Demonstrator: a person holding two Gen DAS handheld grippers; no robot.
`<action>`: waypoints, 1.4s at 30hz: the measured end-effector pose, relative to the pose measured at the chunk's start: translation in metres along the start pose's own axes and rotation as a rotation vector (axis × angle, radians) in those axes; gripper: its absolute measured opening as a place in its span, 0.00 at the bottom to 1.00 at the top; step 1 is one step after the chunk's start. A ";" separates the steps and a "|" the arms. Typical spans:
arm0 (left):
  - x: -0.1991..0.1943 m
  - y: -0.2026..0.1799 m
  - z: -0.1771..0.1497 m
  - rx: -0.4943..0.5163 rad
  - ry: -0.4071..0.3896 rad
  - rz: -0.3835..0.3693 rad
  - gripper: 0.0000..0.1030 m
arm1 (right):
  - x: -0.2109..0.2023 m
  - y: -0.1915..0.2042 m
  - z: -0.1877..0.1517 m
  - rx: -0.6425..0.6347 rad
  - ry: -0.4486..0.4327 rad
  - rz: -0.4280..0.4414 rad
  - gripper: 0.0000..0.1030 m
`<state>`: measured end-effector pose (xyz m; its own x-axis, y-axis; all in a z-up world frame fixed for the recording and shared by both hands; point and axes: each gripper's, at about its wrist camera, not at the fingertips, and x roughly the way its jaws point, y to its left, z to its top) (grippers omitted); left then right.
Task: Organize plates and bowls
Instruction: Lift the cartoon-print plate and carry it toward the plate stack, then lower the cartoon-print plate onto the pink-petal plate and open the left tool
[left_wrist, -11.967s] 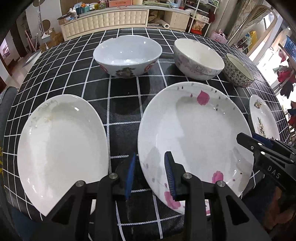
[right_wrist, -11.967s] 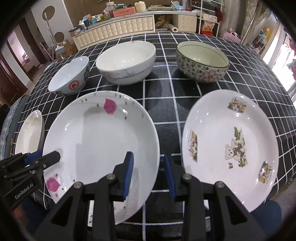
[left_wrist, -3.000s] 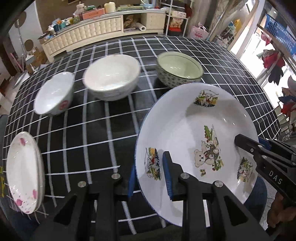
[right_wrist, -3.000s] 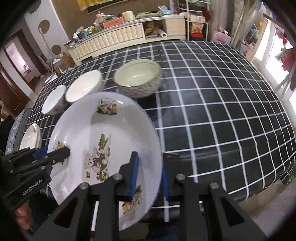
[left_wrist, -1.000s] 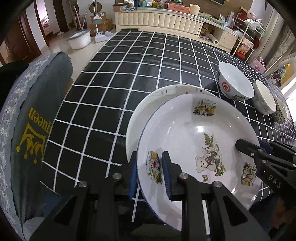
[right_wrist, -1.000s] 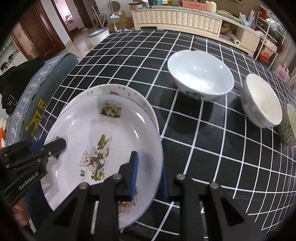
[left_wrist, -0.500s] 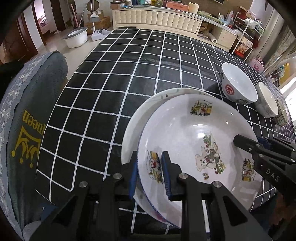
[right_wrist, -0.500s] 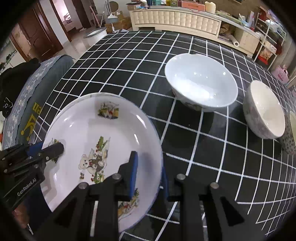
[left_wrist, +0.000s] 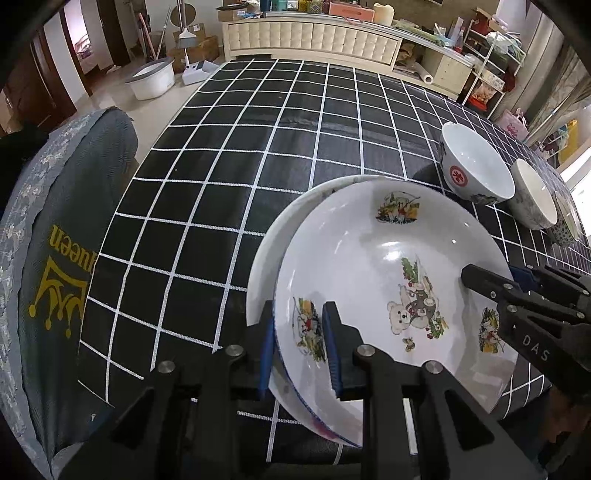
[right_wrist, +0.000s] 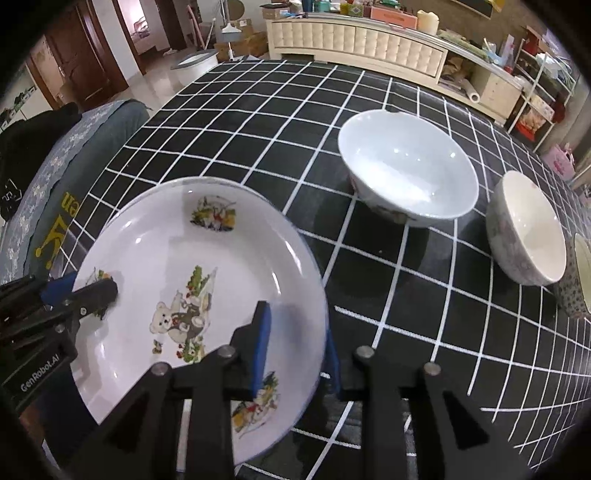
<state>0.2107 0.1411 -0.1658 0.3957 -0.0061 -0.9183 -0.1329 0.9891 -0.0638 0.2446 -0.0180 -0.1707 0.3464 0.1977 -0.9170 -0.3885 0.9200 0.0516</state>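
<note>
A white plate with a bear picture (left_wrist: 388, 266) (right_wrist: 177, 258) lies on top of a stack of white plates (left_wrist: 273, 243) at the near edge of the black checked table (left_wrist: 258, 147). My left gripper (left_wrist: 299, 347) is shut on the bear plate's left rim; it also shows in the right wrist view (right_wrist: 92, 291). My right gripper (right_wrist: 295, 350) straddles the plate's right rim with its jaws opening and a gap at the inner pad; it appears too in the left wrist view (left_wrist: 517, 295). Three bowls stand to the right: a white one with a red mark (left_wrist: 476, 173) (right_wrist: 406, 166), a cream one (right_wrist: 528, 229) and a patterned one (right_wrist: 580, 280).
A chair with a grey cover and a yellow crown print (left_wrist: 55, 266) stands at the table's left edge. A long cream cabinet (left_wrist: 314, 37) runs along the far wall. The far left part of the table holds nothing.
The bear plate has come down onto the stack of plates, covering more of it. The right gripper's pads have spread slightly apart at the rim. The left grip looks the same.
</note>
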 end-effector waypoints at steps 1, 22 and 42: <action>0.000 0.001 0.000 -0.003 0.000 0.000 0.22 | 0.000 0.000 0.000 -0.001 0.002 0.000 0.32; -0.013 -0.007 -0.014 0.026 -0.006 -0.003 0.37 | -0.002 0.003 -0.017 -0.003 0.047 -0.007 0.56; -0.037 -0.014 -0.030 0.031 -0.054 0.031 0.55 | -0.030 -0.005 -0.037 0.076 0.003 0.049 0.80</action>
<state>0.1709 0.1235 -0.1431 0.4403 0.0322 -0.8973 -0.1182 0.9927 -0.0224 0.2044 -0.0413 -0.1582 0.3265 0.2420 -0.9137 -0.3387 0.9324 0.1259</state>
